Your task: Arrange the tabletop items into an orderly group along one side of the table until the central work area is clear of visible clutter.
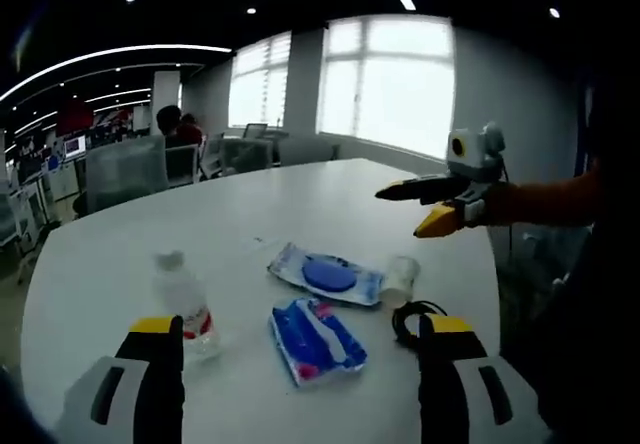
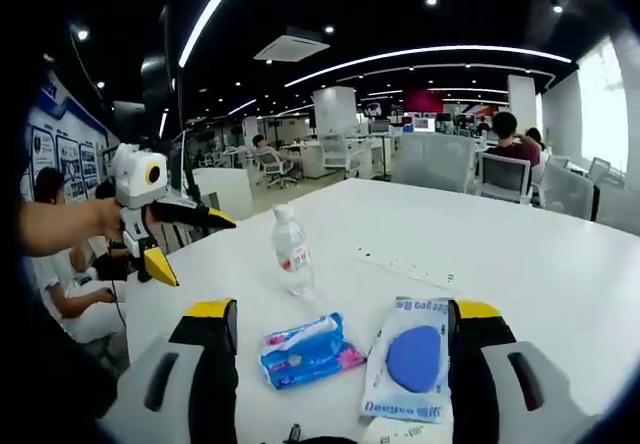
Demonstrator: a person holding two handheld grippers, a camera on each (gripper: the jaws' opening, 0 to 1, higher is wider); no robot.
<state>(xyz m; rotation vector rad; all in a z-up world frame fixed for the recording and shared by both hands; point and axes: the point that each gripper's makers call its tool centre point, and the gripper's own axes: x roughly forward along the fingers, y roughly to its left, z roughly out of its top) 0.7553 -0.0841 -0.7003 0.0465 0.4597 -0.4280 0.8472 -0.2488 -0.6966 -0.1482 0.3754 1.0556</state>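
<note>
On the white table (image 1: 300, 204) lie a clear water bottle (image 1: 185, 304) with a red label, a flat blue wipes pack (image 1: 325, 274) with a round lid, a crumpled blue tissue pack (image 1: 315, 339), a small white roll (image 1: 400, 279) and a black cable coil (image 1: 410, 319). My left gripper (image 1: 298, 329) hovers open over the tissue pack. My right gripper (image 1: 405, 211) comes in from the right, open, above the table edge. In the right gripper view, my right gripper (image 2: 342, 314) stands open above the tissue pack (image 2: 305, 349) and wipes pack (image 2: 410, 359). Farther off stands the bottle (image 2: 292, 252), upright. The left gripper (image 2: 195, 249) shows at left, open and empty.
A thin flat strip (image 2: 405, 264) lies on the table beyond the packs. Office chairs (image 1: 125, 169) and seated people (image 2: 510, 144) ring the far side. Another person (image 2: 75, 294) sits low beside the near table edge. The far tabletop (image 2: 520, 234) is bare.
</note>
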